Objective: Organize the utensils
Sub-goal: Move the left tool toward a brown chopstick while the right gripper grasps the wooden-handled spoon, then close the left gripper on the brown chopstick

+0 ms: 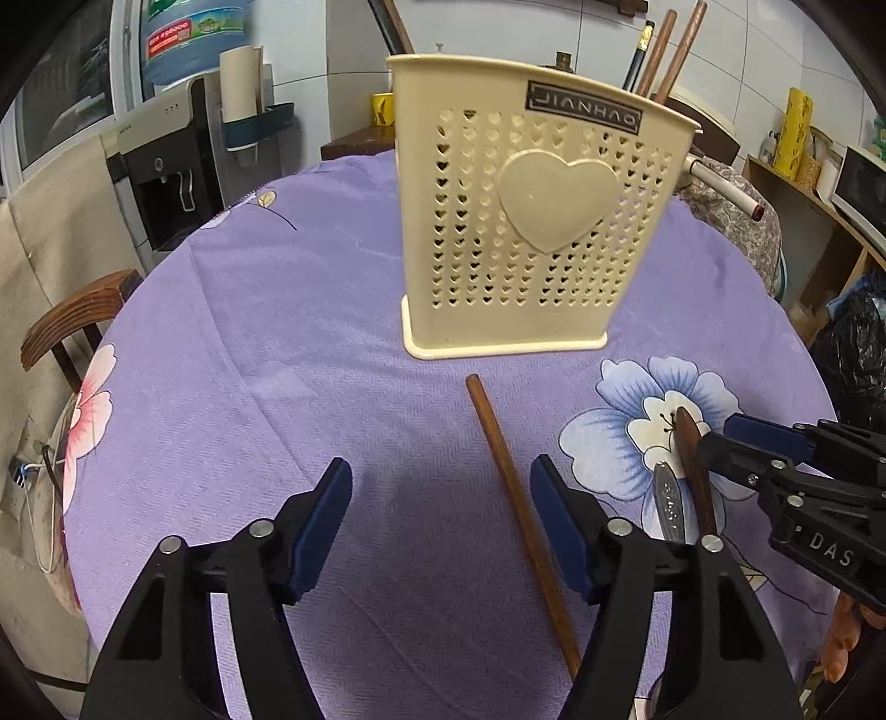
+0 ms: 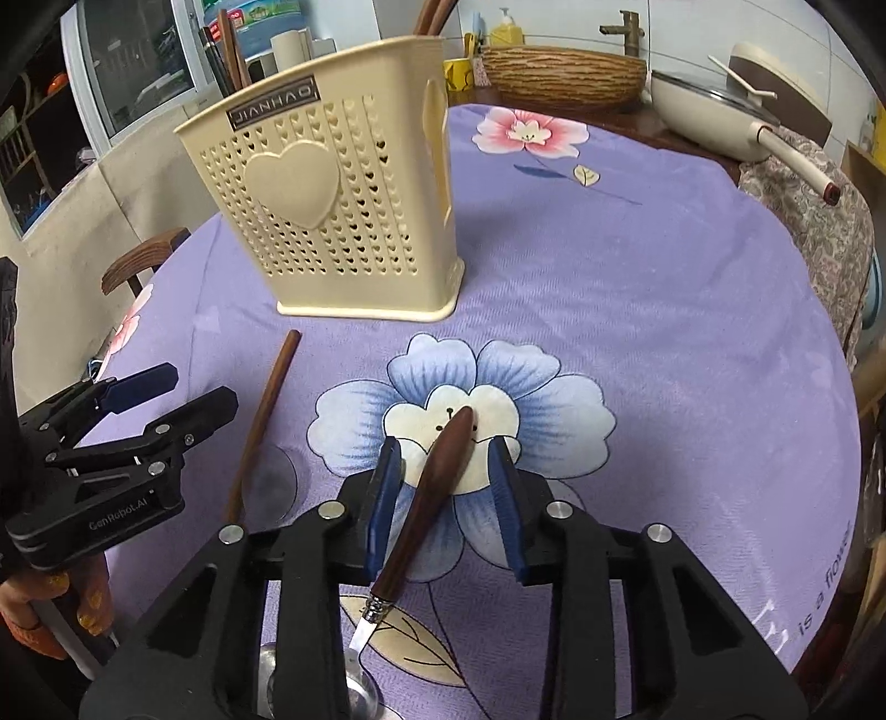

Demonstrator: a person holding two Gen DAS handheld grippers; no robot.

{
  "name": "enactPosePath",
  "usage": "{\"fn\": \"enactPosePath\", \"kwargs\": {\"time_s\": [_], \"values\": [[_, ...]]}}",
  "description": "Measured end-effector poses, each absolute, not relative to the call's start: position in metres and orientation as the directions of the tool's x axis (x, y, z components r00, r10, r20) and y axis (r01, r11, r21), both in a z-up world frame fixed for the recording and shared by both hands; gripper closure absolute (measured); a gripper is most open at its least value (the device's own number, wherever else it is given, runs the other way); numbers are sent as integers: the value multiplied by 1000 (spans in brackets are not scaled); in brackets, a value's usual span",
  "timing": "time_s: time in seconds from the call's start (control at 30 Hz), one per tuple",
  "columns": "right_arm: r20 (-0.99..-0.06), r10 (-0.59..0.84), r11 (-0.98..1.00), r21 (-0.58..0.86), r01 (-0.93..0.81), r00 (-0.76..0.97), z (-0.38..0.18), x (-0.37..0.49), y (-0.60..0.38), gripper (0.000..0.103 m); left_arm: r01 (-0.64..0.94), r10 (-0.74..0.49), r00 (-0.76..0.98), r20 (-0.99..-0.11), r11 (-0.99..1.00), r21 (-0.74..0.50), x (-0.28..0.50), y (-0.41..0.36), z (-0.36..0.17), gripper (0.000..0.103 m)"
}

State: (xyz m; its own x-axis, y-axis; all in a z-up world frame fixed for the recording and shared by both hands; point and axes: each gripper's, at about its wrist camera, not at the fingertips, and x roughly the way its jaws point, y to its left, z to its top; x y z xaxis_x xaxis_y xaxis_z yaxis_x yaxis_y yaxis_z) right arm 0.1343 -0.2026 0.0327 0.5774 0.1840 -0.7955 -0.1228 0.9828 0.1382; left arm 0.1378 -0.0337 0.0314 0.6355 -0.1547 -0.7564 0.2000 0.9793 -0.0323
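A cream perforated utensil holder [image 1: 531,221] with a heart stands on the purple cloth; it also shows in the right wrist view [image 2: 343,205], with several wooden utensils [image 1: 673,50] standing in it. A long wooden-handled utensil [image 1: 515,498] lies in front of it, between my left gripper's [image 1: 440,526] open fingers; it also shows in the right wrist view [image 2: 260,426]. My right gripper [image 2: 446,498] is open around the dark wooden handle of a spoon [image 2: 437,471] lying on the blue flower, without clamping it. A metal handle [image 1: 670,509] lies beside that spoon [image 1: 692,459].
The round table [image 2: 664,332] carries a purple flowered cloth. A wooden chair [image 1: 72,321] stands at its left edge. A water dispenser [image 1: 166,160], a woven basket [image 2: 559,72] and a white pan [image 2: 736,105] stand behind the table.
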Motion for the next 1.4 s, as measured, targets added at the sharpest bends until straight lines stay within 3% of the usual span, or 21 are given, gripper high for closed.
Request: {"fn": "enactPosePath", "kwargs": {"time_s": [0.43, 0.77, 1.1, 1.4], "values": [[-826, 165, 986, 129, -104, 538, 17, 151, -197, 81, 207, -155, 621, -768, 978, -30, 141, -35, 26, 47], [-812, 197, 980, 168, -103, 549, 19, 151, -208, 82, 228, -173, 599, -782, 973, -41, 151, -46, 25, 48], [-784, 205, 979, 171, -113, 585, 30, 141, -216, 83, 221, -140, 576, -806, 975, -11, 169, -63, 15, 60], [-778, 210, 978, 174, -118, 593, 33, 139, -215, 83, 209, -116, 583, -804, 978, 10, 171, -66, 16, 84]]}}
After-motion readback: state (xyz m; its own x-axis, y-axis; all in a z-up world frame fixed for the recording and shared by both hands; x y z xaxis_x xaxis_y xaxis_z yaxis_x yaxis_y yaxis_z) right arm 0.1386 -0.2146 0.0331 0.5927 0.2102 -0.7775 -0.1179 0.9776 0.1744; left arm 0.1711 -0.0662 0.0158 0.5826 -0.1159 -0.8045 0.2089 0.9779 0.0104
